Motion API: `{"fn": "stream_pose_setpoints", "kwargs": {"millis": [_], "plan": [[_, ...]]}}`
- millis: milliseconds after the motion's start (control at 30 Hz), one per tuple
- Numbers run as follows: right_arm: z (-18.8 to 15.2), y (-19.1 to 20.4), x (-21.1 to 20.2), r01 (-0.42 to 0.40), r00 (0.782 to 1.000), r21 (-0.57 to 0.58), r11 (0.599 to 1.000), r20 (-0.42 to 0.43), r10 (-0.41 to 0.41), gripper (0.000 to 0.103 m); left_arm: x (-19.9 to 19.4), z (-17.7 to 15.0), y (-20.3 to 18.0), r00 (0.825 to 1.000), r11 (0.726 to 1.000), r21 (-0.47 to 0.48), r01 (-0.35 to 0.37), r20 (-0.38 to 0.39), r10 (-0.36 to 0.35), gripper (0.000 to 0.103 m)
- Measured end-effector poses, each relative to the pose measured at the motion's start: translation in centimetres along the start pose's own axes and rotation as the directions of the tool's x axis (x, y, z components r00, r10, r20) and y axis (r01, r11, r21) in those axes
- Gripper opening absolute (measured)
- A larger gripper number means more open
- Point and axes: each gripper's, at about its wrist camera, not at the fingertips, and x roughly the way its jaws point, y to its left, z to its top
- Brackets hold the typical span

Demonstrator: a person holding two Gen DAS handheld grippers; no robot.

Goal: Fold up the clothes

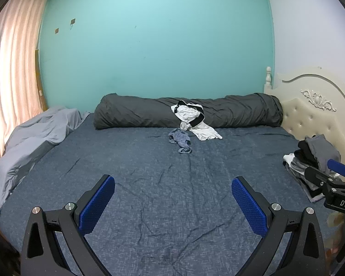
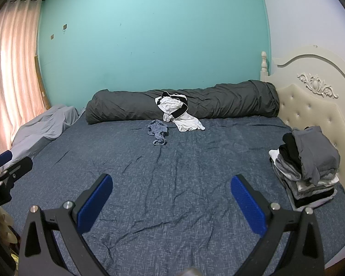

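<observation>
A crumpled white-and-black garment (image 1: pixel 193 119) (image 2: pixel 176 112) lies at the far side of the bed, draped partly on a dark grey rolled duvet (image 1: pixel 138 112) (image 2: pixel 230 99). Just in front of it sits a small crumpled blue-grey garment (image 1: pixel 180 140) (image 2: pixel 158 133). A stack of folded grey, black and white clothes (image 1: pixel 315 161) (image 2: pixel 308 168) stands at the right by the headboard. My left gripper (image 1: pixel 172 186) hovers open over the near bed sheet with nothing between its fingers. My right gripper (image 2: pixel 171 185) is open and empty too, beside the stack.
The blue patterned bed sheet (image 1: pixel 163 195) (image 2: pixel 172 184) stretches wrinkled between the grippers and the clothes. A light grey blanket (image 1: pixel 34 142) (image 2: pixel 46 126) is heaped at the left edge by pink curtains (image 1: pixel 13 69). A cream headboard (image 2: pixel 310 105) bounds the right.
</observation>
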Motion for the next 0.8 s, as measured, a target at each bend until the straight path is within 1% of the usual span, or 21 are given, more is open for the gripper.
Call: {"fn": "stream_pose_setpoints", "kwargs": {"millis": [133, 233, 367, 800], "plan": [[0.1, 0.1, 0.0, 0.0, 1.0, 0.0, 1.0, -0.004, 0.0, 0.103, 0.1, 0.3, 0.1, 1.0, 1.0, 0.001, 0.008, -0.007, -0.008, 0.103], [-0.2, -0.1, -0.1, -0.002, 1.0, 0.004, 1.0, -0.004, 0.002, 0.103, 0.1, 0.4, 0.9, 1.0, 1.0, -0.008, 0.013, -0.006, -0.013, 0.103], [-0.3, -0.3, 0.2, -0.006, 1.0, 0.005, 1.0, -0.001, 0.006, 0.103, -0.9, 0.5, 0.8, 1.0, 1.0, 0.006, 0.006, 0.011, -0.006, 0.103], [-0.1, -0.4, 0.1, -0.004, 1.0, 0.007, 1.0, -0.004, 0.004, 0.103, -0.2, 0.8, -0.1, 1.0, 1.0, 0.004, 0.008, 0.003, -0.008, 0.103]]}}
